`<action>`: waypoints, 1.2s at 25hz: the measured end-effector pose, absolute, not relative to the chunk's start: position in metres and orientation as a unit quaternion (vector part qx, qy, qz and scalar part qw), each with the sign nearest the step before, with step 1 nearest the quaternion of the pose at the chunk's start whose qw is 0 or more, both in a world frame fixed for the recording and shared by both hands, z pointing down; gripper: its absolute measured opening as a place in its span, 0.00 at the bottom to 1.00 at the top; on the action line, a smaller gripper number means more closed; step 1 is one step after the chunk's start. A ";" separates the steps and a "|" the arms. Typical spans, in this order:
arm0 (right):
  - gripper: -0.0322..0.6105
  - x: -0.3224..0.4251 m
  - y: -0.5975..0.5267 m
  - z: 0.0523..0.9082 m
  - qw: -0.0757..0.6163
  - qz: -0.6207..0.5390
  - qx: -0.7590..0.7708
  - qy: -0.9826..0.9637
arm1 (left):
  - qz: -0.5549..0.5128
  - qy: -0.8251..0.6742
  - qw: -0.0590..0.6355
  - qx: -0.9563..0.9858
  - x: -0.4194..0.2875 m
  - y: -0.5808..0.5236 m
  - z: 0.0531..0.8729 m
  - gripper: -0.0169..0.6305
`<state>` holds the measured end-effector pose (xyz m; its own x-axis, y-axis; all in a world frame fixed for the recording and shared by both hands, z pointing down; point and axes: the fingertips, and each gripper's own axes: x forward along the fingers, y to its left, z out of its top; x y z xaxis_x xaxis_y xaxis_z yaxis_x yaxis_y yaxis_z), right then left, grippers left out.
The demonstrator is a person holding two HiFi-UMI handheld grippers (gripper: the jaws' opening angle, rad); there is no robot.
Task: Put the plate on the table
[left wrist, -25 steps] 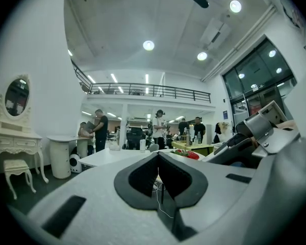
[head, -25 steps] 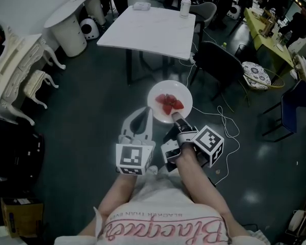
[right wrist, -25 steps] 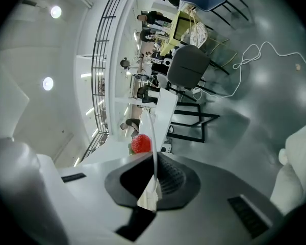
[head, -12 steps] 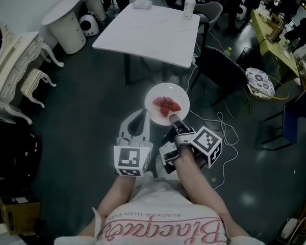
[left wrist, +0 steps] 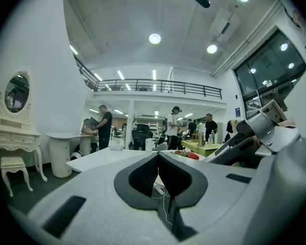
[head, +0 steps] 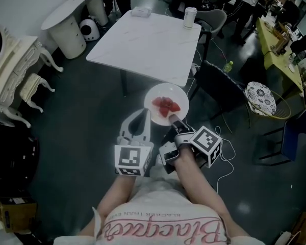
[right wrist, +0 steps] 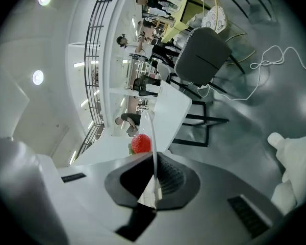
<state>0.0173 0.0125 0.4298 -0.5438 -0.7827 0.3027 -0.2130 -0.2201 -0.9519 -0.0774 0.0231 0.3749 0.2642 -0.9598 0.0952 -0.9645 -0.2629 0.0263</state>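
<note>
Head view: my right tongs (head: pixel 173 119) are clamped on the near rim of the white plate (head: pixel 158 93). The plate carries red strawberries (head: pixel 166 106) and hangs over the dark floor at frame centre, just below the near edge of the white desk (head: pixel 148 34), not on it. My left tongs (head: pixel 146 113) sit just beside the plate's left rim.

Left gripper view: the left tongs (left wrist: pixel 158 160) are closed tip to tip with nothing between them. The desk (left wrist: pixel 107 156) lies ahead at centre left.

Right gripper view: the right tongs (right wrist: pixel 154 172) pinch the plate (right wrist: pixel 153 137) edge-on, with one strawberry (right wrist: pixel 141 143) showing just above them.
</note>
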 end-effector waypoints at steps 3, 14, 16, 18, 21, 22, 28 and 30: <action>0.07 0.026 -0.016 0.430 0.209 -0.658 -0.416 0.592 | 0.025 -0.613 0.036 0.789 -0.066 -0.005 0.371 0.03; 0.07 0.030 -0.093 0.436 0.199 -0.665 -0.414 0.589 | 0.019 -0.618 0.049 0.784 -0.063 -0.080 0.377 0.03; 0.07 0.028 -0.101 0.440 0.200 -0.664 -0.413 0.590 | 0.018 -0.618 0.045 0.785 -0.065 -0.086 0.380 0.03; 0.07 0.024 -0.109 0.445 0.199 -0.665 -0.412 0.590 | 0.018 -0.620 0.045 0.783 -0.071 -0.096 0.385 0.03; 0.07 0.019 -0.133 0.450 0.197 -0.667 -0.415 0.587 | 0.017 -0.624 0.055 0.780 -0.083 -0.123 0.391 0.03; 0.07 0.018 -0.143 0.450 0.198 -0.667 -0.417 0.585 | 0.017 -0.623 0.057 0.780 -0.085 -0.134 0.391 0.03; 0.07 0.015 -0.211 0.456 0.211 -0.663 -0.436 0.571 | 0.021 -0.604 0.056 0.795 -0.093 -0.212 0.395 0.03; 0.07 0.016 -0.234 0.455 0.216 -0.660 -0.443 0.567 | 0.021 -0.593 0.056 0.803 -0.092 -0.241 0.393 0.03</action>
<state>0.0161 -0.2343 0.4548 -0.5148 -0.7871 0.3397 -0.2179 -0.2631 -0.9398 -0.0918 -0.2410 0.3927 0.2947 -0.9503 0.1005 -0.9551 -0.2894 0.0639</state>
